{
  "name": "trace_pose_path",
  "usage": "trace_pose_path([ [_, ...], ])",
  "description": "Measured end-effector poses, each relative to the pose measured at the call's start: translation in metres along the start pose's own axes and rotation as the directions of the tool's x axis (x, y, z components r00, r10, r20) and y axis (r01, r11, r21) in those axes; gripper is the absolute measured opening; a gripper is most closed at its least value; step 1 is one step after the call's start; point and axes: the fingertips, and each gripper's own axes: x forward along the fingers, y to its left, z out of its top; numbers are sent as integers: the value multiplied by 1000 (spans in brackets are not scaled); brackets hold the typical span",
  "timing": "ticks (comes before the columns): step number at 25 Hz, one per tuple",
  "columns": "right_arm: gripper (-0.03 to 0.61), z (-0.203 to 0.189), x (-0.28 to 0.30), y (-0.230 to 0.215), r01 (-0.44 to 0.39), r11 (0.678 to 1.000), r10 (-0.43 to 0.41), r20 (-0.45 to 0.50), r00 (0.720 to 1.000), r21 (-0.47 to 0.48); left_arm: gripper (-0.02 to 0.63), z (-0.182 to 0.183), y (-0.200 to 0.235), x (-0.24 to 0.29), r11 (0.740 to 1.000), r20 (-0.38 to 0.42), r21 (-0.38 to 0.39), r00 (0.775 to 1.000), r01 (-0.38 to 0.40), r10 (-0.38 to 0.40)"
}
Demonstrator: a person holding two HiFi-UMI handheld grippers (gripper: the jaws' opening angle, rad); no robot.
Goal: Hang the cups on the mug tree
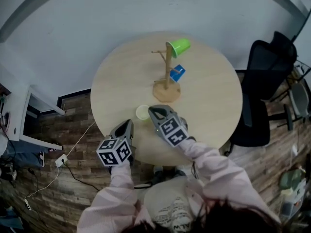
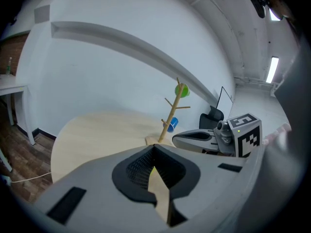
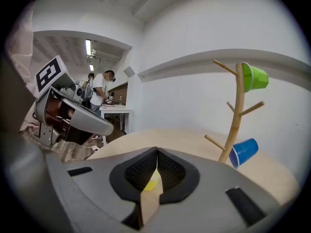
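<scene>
Round table [image 1: 214, 110] with a pale, smooth wood-look top, and the mug tree [image 1: 167, 76] stands near the middle: a flat round base, a skinny wooden trunk and thin pegs sticking out at angles. Two cups are hanging on it already. The green cup [image 1: 179, 46] sits tipped over at the very top and the blue cup [image 1: 177, 73] hangs on a lower peg. Both are plain, tapered, plastic-looking things.

The yellow cup [image 1: 143, 112] is the one not hung. It's down on the table near the front edge, a pale round rim seen from above.

The right hand-held gripper [image 1: 154, 110] has its tip just beside that cup. I can't tell if it's touching, but its jaws are pressed together with nothing between the ribbed black pads. The left hand-held gripper [image 1: 127, 124] hovers over the table's near edge a bit further from the cup, jaw tips meeting too and also empty. Both carry those black-and-white marker cubes, and the sleeves are soft pink.
</scene>
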Motion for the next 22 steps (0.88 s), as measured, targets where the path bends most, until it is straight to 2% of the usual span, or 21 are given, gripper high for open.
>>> trace_pose_path([
  [11, 44, -23, 7, 5, 50, 996, -47, -30, 998, 75, 3, -16, 6, 12, 997, -72, 14, 995, 73, -72],
  [18, 86, -40, 11, 8, 24, 996, -20, -51, 999, 90, 3, -20, 0, 21, 996, -96, 26, 992, 81, -78],
  [22, 115, -46, 14, 7, 11, 995, -6, -54, 999, 102, 3, -21, 3, 23, 998, -100, 13, 993, 60, -58],
])
